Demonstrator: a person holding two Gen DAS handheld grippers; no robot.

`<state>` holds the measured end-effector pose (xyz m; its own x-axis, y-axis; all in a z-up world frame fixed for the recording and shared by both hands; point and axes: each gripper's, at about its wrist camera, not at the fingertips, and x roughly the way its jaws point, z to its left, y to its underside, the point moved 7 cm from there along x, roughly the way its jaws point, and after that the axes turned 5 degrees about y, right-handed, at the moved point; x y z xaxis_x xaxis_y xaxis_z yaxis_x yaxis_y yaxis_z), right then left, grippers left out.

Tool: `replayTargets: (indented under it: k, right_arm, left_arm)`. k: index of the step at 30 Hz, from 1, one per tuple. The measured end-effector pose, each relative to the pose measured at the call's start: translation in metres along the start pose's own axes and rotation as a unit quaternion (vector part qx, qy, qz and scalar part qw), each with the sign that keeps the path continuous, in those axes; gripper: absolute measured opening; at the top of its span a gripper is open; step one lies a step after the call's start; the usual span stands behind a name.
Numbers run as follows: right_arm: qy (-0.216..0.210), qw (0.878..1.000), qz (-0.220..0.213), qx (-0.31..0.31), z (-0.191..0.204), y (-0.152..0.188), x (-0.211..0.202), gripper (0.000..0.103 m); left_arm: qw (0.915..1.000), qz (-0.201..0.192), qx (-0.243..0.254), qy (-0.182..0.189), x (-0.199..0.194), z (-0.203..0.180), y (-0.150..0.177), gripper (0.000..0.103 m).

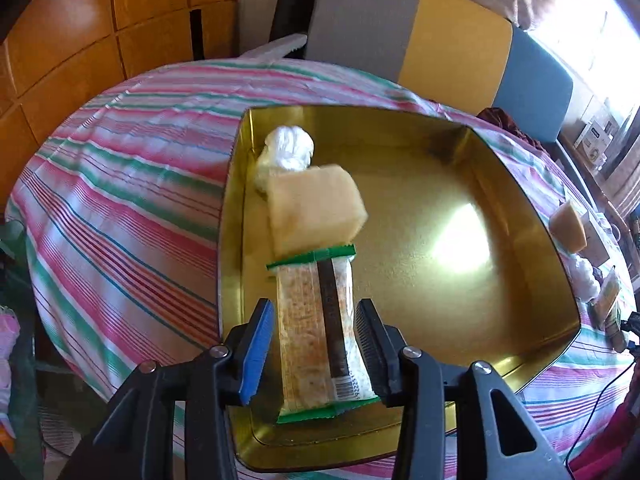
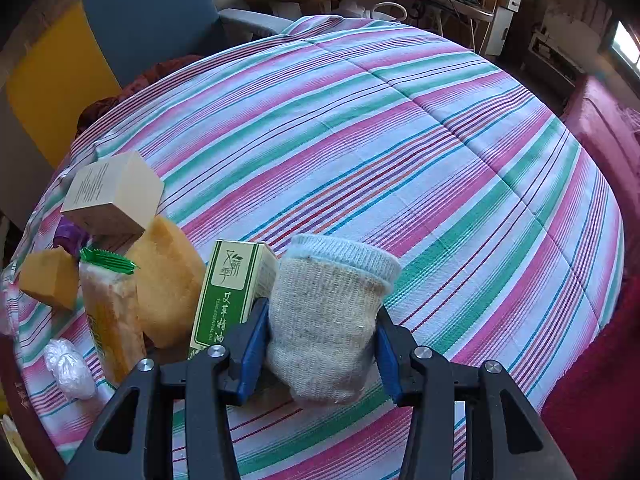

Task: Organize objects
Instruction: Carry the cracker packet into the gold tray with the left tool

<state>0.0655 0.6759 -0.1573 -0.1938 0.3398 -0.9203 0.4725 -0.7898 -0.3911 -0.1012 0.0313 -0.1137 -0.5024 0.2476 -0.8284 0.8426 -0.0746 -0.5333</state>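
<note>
In the left wrist view a gold tin tray (image 1: 500, 184) lies on the striped tablecloth. Along its left side lie a crumpled white plastic bag (image 1: 290, 148), a pale yellow sponge (image 1: 316, 208) and a green-edged cracker packet (image 1: 316, 332). My left gripper (image 1: 316, 344) straddles the packet with its jaws apart, gaps on both sides. In the right wrist view my right gripper (image 2: 324, 344) is shut on a rolled grey-and-blue sock (image 2: 328, 320) just above the cloth.
Left of the sock stand a green essential-oil box (image 2: 232, 292), a yellow sponge (image 2: 168, 280), another cracker packet (image 2: 112, 316), a small sponge piece (image 2: 50, 280), a beige carton (image 2: 112, 196) and a plastic bag (image 2: 68, 368). A chair (image 1: 440, 36) stands beyond the table.
</note>
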Motion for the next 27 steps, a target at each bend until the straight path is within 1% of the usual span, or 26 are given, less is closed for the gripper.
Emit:
replayTargets:
  k: [7,9,10,11,13,22,27]
  right_arm:
    - [0.000,1.000,0.000,0.001,0.000,-0.002,0.002,0.049]
    - [0.000,1.000,0.000,0.001,0.006,0.002,-0.006,0.049]
    - [0.000,1.000,0.000,0.000,-0.002,0.010,-0.013,0.049]
    - [0.001,1.000,0.000,0.000,0.000,0.009,-0.011,0.049]
    - [0.002,1.000,-0.001,-0.002,-0.003,0.014,-0.014,0.049]
    - [0.002,1.000,-0.003,0.000,-0.004,0.013,-0.013,0.049]
    - [0.000,1.000,-0.019,0.004,-0.006,0.012,-0.023,0.049]
  left_arm:
    - [0.9991,-0.040,0.014,-0.006,-0.021,-0.004,-0.009,0.043]
    - [0.9986,-0.049,0.019,-0.003,-0.026,-0.007,-0.011,0.043]
    - [0.9983,-0.054,0.023,-0.003,-0.030,-0.009,-0.011,0.043]
    - [0.9980,-0.057,0.027,-0.003,-0.034,-0.010,-0.012,0.043]
    - [0.9977,-0.061,0.030,0.000,-0.038,-0.012,-0.012,0.043]
    - [0.9966,-0.070,0.042,0.008,-0.048,-0.022,-0.010,0.043]
    - [0.9964,-0.071,0.045,0.011,-0.048,-0.025,-0.009,0.043]
